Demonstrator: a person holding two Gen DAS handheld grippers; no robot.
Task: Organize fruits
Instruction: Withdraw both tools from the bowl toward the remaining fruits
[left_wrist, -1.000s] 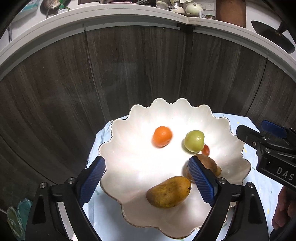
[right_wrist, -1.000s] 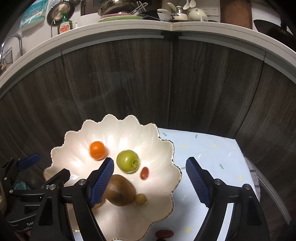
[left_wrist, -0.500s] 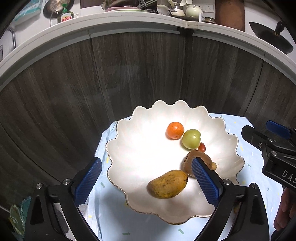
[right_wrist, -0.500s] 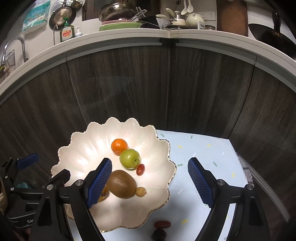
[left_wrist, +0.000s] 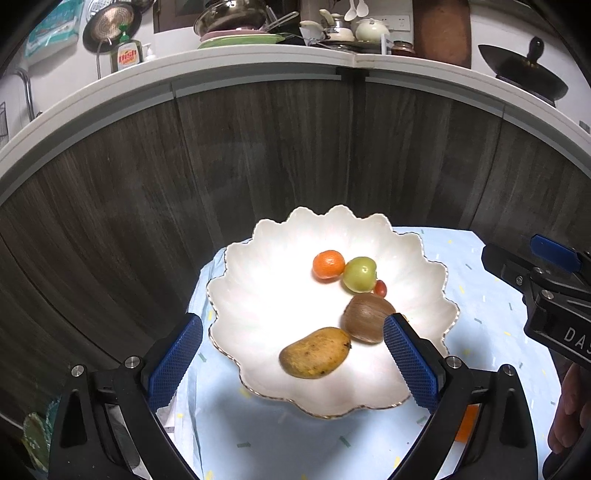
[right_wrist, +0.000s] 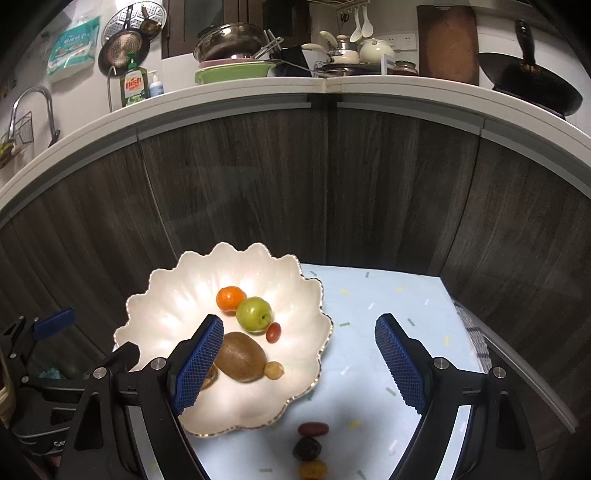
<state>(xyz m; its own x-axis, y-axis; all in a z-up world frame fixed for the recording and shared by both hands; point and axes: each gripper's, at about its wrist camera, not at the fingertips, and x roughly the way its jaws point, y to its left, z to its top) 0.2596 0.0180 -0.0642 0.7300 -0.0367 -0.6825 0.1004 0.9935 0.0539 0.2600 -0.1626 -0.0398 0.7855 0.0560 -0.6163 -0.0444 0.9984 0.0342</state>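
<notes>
Both empty tongs, left (left_wrist: 291, 363) and right (right_wrist: 297, 360), are gaping wide and backing away; the mango (left_wrist: 314, 352) is lying released in the scalloped bowl (left_wrist: 258, 258).

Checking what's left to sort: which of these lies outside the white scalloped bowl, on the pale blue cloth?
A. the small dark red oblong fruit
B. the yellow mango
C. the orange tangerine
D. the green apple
A: the small dark red oblong fruit lies on the pale blue cloth just below the white scalloped bowl's rim.

Home kitchen, faucet (right_wrist: 35, 107), wok (right_wrist: 535, 92), dish soap (right_wrist: 133, 85)
</notes>
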